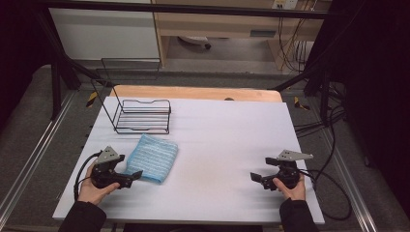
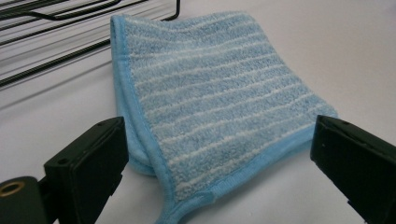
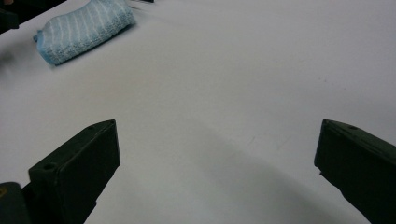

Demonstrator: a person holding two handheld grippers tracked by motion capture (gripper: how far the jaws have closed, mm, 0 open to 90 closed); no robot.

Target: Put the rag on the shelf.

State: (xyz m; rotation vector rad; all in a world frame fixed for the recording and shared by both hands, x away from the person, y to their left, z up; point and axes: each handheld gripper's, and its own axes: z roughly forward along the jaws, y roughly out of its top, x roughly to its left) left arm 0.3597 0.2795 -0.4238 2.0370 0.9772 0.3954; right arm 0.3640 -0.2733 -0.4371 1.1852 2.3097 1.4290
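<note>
A folded blue towel with white stripes point(image 1: 151, 157) lies on the white table top point(image 1: 227, 135), left of the middle. My left gripper point(image 1: 134, 170) is open right at the towel's near left corner. In the left gripper view the towel point(image 2: 210, 102) lies just ahead of the wide-apart jaws, with its near corner between them and no pad pressing on it. My right gripper point(image 1: 260, 169) is open at the near right of the table, pointing left over bare table. In the right gripper view the towel point(image 3: 84, 29) lies far off at the upper left.
A black wire rack point(image 1: 142, 116) stands on the table behind the towel; its bars point(image 2: 56, 37) show at the upper left of the left gripper view. Cables point(image 1: 333, 183) trail off the table's right side. A wooden strip point(image 1: 193, 93) borders the far edge.
</note>
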